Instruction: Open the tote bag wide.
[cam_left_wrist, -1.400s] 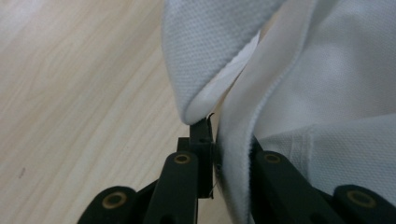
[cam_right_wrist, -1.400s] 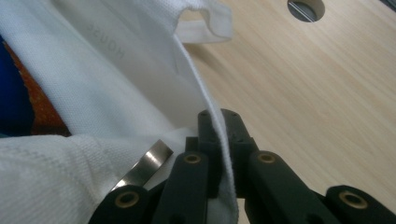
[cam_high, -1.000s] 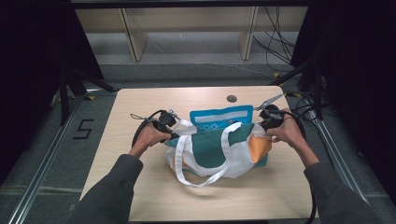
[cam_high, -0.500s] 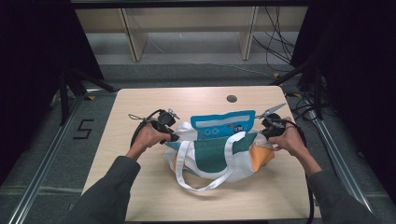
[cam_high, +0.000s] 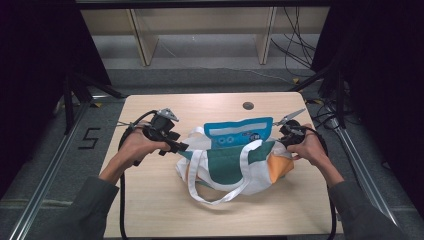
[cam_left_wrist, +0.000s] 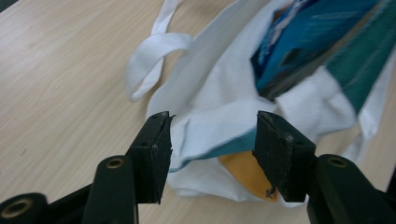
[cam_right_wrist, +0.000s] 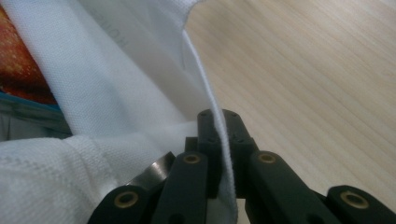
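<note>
So the blue box (cam_high: 239, 134) is already mostly down inside the tote bag (cam_high: 235, 167), which sits in the middle of the table (cam_high: 150, 210) with just the box's top edge poking out of the mouth, so I'd call the loading part basically done. My right gripper (cam_high: 286, 138) is clamped shut on the white rim fabric at the bag's right end, while my left gripper (cam_high: 181, 147) has just been opening its jaws and now they stand apart, with the bag's white edge between them but not pinched. What's left, I reckon, is tucking the box fully in and sorting out the loose white handle (cam_high: 220, 195) draped toward me.
</note>
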